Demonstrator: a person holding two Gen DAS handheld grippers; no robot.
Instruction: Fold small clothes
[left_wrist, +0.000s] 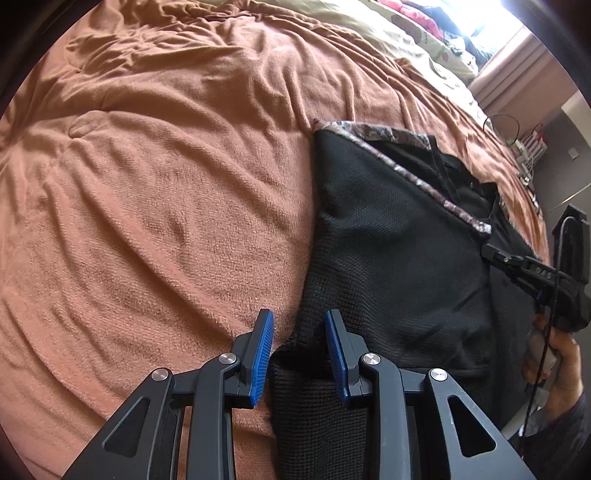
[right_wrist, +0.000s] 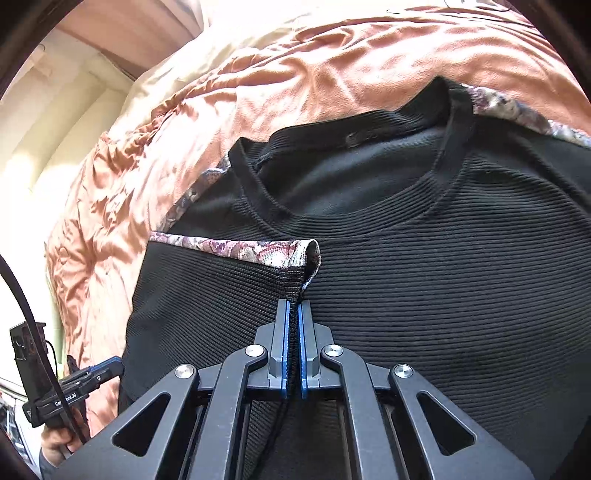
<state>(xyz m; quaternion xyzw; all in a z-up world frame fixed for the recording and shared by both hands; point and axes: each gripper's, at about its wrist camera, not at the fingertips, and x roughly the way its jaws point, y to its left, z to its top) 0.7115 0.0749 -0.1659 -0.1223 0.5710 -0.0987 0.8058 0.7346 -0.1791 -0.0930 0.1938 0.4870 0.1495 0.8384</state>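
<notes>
Black ribbed top (right_wrist: 424, 266) with floral trim lies flat on orange blanket (left_wrist: 147, 184), neckline at far end. Right gripper (right_wrist: 294, 314) over top's middle, jaws pressed together, pinching folded-over sleeve (right_wrist: 221, 288) by its floral cuff. Left gripper (left_wrist: 299, 332) at top's near edge, jaws spread, straddling black fabric, gripping nothing. Cream bedding (left_wrist: 388, 33) beyond blanket.

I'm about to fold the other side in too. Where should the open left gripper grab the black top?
Judging by the pose, take the black top at its near left edge, where the knit lies between the left gripper's open pads. Come in low from the blanket side; that edge lies flat and free, mirroring the right gripper's pinch.
</notes>
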